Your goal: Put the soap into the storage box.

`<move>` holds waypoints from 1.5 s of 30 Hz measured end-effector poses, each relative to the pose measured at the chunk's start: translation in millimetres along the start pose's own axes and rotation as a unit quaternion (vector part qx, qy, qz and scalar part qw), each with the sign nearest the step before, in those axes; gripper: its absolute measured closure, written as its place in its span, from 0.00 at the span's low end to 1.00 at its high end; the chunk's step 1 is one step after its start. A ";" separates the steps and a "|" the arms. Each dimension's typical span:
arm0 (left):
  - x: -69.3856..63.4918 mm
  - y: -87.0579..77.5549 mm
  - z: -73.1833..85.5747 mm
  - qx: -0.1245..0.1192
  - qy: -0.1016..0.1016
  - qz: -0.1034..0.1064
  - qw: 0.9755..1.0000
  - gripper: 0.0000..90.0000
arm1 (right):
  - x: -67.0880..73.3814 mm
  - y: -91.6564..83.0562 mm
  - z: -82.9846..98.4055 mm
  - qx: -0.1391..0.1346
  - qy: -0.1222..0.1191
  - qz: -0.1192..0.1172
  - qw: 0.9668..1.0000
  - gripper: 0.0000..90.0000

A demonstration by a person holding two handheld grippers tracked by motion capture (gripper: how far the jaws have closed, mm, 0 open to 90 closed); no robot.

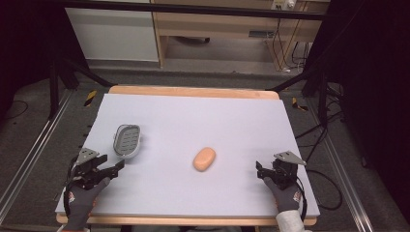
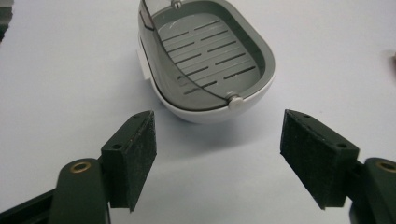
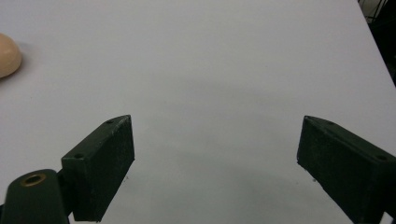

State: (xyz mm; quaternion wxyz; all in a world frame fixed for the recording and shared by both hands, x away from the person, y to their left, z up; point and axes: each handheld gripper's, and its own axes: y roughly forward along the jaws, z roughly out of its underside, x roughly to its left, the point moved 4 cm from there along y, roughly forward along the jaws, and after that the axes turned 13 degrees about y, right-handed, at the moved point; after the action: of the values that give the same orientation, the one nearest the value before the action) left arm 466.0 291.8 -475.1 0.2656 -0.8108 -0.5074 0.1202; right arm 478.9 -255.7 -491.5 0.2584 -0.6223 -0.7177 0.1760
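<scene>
A grey and white soap dish (image 1: pixel 127 140) with a slotted insert lies at the left of the pale mat, and it appears close up as the soap dish (image 2: pixel 205 58). A peach oval soap bar (image 1: pixel 204 159) rests near the mat's middle; its edge shows as the soap bar (image 3: pixel 8 55). My left gripper (image 1: pixel 116 166) stands open just short of the dish, nothing between its jaws; the same left gripper (image 2: pixel 217 149) faces the dish. My right gripper (image 1: pixel 259 170) is open over bare mat at the right, seen as the right gripper (image 3: pixel 215 154).
The mat (image 1: pixel 193 121) covers a wooden table (image 1: pixel 193 91). Black frame legs stand at both far sides, with cables on the floor at right. A wooden desk (image 1: pixel 232 29) sits beyond the table.
</scene>
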 end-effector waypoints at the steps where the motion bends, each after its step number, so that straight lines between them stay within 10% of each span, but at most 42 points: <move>1: -1.3 -0.4 -1.2 -0.003 -0.002 0.003 1.000 0.31 | -0.6 -1.1 -0.2 0.000 0.003 0.001 1.000 0.12; 26: -34.3 -4.9 -50.2 -0.035 0.028 0.040 0.998 0.34 | 1.6 1.4 -3.1 0.015 0.007 -0.008 1.000 0.12; 45: -84.0 23.7 -94.4 -0.033 0.068 0.086 0.993 0.32 | 3.8 2.2 -6.4 0.016 -0.002 -0.005 1.000 0.12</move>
State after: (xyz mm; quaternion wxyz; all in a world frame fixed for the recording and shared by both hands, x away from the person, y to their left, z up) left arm 489.6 180.0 -416.1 0.2611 -0.8661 -0.4205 0.0707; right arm 484.1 -252.1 -487.1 0.2683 -0.6144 -0.7179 0.1876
